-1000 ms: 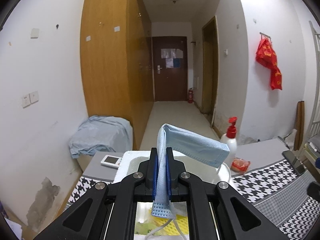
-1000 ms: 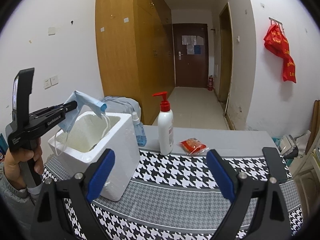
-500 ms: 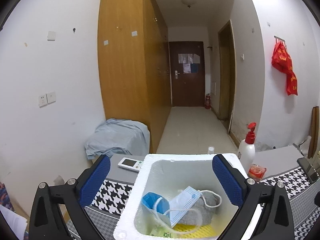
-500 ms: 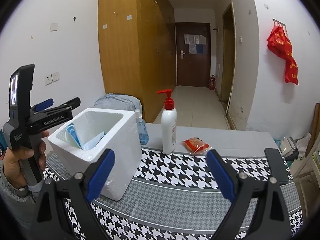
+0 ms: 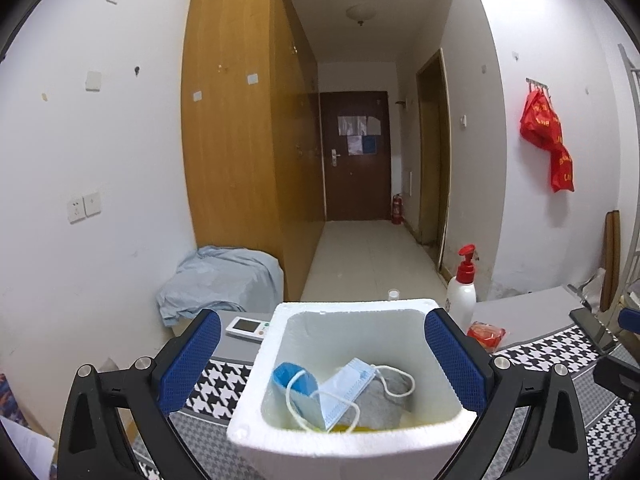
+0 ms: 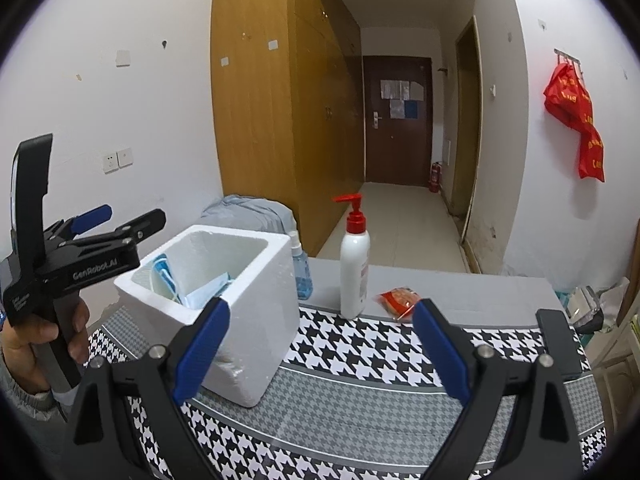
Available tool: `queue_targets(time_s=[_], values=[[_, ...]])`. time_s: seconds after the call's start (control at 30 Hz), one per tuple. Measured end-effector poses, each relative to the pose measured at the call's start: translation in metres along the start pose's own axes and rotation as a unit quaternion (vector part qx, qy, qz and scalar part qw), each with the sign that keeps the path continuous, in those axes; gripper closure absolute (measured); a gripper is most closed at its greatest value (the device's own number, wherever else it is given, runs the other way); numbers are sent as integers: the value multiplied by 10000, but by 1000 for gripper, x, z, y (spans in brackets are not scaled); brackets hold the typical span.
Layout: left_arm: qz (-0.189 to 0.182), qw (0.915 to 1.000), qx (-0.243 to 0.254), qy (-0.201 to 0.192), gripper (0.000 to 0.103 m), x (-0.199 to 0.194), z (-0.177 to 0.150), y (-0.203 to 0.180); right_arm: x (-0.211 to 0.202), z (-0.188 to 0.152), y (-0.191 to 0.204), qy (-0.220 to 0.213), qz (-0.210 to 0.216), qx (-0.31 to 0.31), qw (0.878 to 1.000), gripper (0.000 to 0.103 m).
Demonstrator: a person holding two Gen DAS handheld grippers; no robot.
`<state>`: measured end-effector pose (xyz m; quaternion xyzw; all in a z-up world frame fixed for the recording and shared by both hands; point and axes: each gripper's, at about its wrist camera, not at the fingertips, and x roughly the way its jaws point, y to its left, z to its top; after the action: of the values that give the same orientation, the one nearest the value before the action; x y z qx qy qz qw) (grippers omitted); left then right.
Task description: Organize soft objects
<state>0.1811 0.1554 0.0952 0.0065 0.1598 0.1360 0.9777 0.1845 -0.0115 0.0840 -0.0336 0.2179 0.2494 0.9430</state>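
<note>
Though lying wholly inside the white foam box [image 5: 352,306], on a grey fabric piece [image 5: 384,400], could yet be dragged out again: so much for the blue face mask [image 5: 348,384], with its white ear loop [image 5: 396,380] arching up free. Likely cause: a finger of the left gripper [image 5: 320,328] catching that loop on a low pass. Holds nothing, with jaws spread wide to either side of the box and above its rim. Could also tip or shove the light foam by clipping a wall.

Same for the right gripper [image 6: 320,320]: wide apart, empty, hanging over the houndstooth cloth [image 6: 360,360] just beside the box's near corner.

Tight at the back: spray bottle [image 6: 302,276] touching or almost touching the box, pump bottle [image 6: 354,280] and red packet [image 6: 400,298] near, remote [image 5: 248,326] by the left rear corner. Plenty of open cloth to the right and front; straight up looks safest for withdrawing.
</note>
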Motion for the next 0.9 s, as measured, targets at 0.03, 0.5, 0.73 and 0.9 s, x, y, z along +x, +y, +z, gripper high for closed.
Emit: queue_targets(time_s=[0.03,0.5,0.73,0.9], values=[[31,10000,39,-33,1,-7,-1,-1,-2,0,1,-14,17,10,10000,8],[-88,9995,62,-314,1,-84,-19,-8,-57,-9,20,-404,190,-98,9990,0],[-145,9988,80,-452,1,-117,-31,-7,-84,-25,31,-539,176,-149,9983,0],[-186,9985,47,-505,1,-133,-36,-6,-101,-37,39,-614,131,-219,9978,0]])
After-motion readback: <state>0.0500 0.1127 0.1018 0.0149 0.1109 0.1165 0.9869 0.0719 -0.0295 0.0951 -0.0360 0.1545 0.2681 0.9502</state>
